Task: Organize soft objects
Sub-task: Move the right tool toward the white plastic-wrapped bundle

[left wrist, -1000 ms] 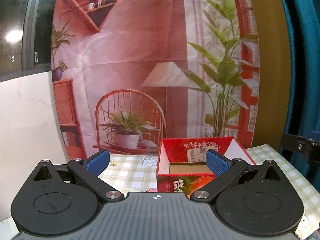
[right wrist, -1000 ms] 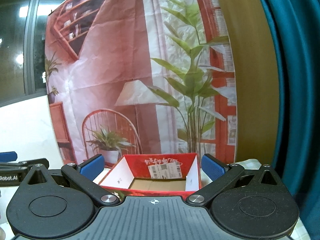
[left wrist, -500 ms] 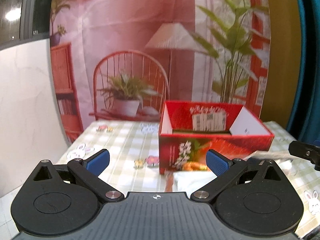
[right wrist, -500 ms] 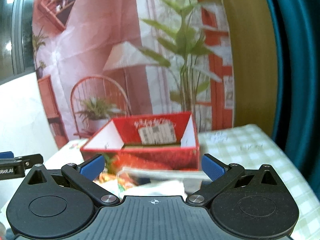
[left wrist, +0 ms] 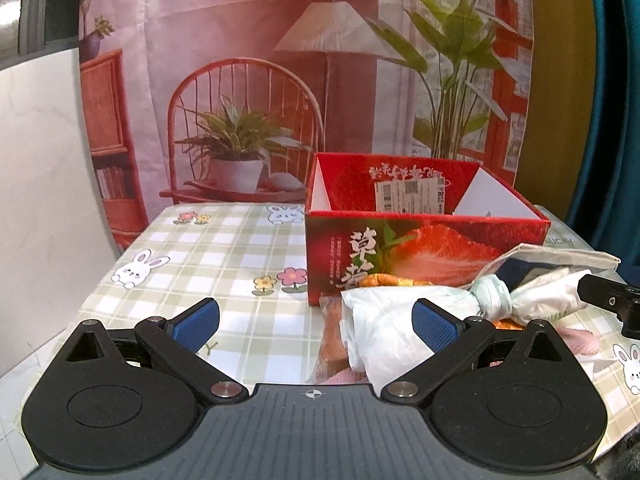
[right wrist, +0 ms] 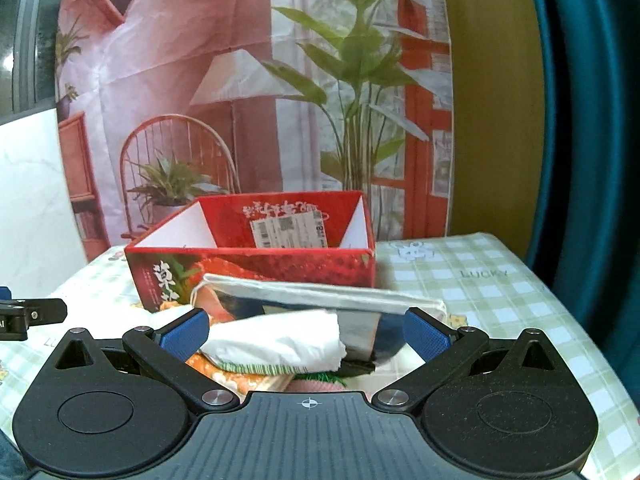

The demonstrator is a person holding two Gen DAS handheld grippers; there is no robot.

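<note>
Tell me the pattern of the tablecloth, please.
The tablecloth has green-white checks with rabbit and flower prints; left wrist view.

Staged tabletop set, made to look like a home.
A printed living-room backdrop (left wrist: 304,80) is hung across the frame's upper half, creases visible; a checked cartoon tablecloth (left wrist: 224,248) is spread below, a teal curtain (right wrist: 580,140) at right.

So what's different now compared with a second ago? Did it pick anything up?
Nothing was picked up. Both cameras tipped downward: a second ago they saw mostly the backdrop and the red box; now the pile of soft things in front of the box shows between the fingers. The left gripper and right gripper stayed open and empty, and the box stayed put on the checked tablecloth.
</note>
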